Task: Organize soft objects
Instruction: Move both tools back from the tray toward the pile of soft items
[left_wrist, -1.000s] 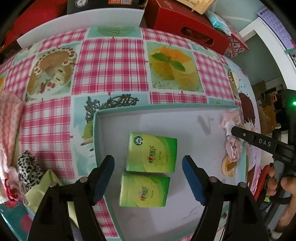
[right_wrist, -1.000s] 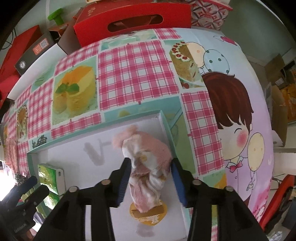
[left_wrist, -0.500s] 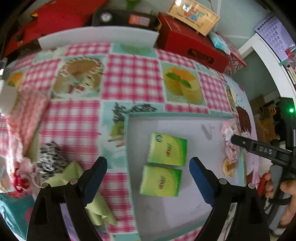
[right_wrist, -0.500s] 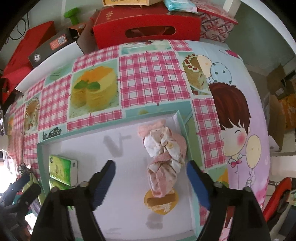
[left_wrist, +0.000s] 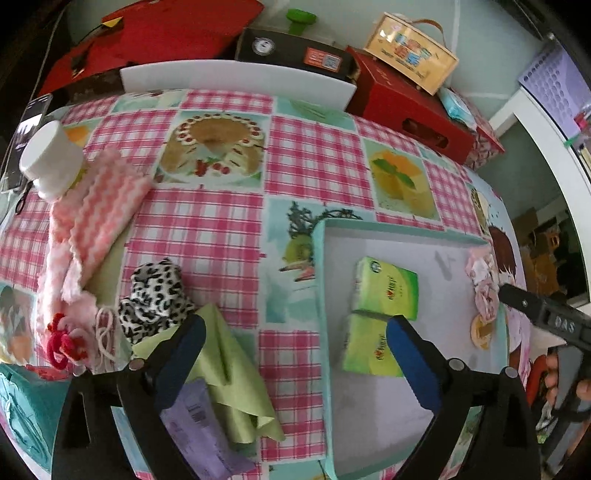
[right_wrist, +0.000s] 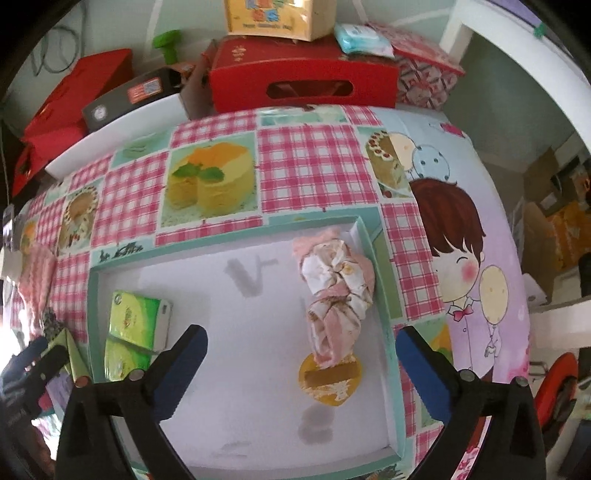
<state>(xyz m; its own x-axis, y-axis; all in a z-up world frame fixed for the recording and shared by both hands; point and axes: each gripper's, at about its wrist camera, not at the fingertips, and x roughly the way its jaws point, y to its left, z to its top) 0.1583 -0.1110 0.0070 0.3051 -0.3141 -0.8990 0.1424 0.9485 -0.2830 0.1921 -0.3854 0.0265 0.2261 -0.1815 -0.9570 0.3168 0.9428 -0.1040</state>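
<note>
The loose soft things I have yet to sort sit in the lower left of the left wrist view: a leopard-print cloth (left_wrist: 153, 295), a green cloth (left_wrist: 229, 373) touching it and running toward the bottom edge, and a pink knitted scarf (left_wrist: 92, 225) whose long axis climbs to the upper left. All lie on the counter (left_wrist: 207, 225), left of the tray (left_wrist: 319, 295). My left tool (left_wrist: 291, 354) is wide open and holds nothing; its left finger overlaps the green cloth, so this arm is clearly nearer the pile. In the tray, 2 green tissue packs (left_wrist: 384, 291) lie left and a pink bundle (right_wrist: 338, 291) lies against the right wall, long axis running up-frame. My right tool (right_wrist: 301, 363) hangs wide open and empty, the bundle between its fingers in the frame.
</note>
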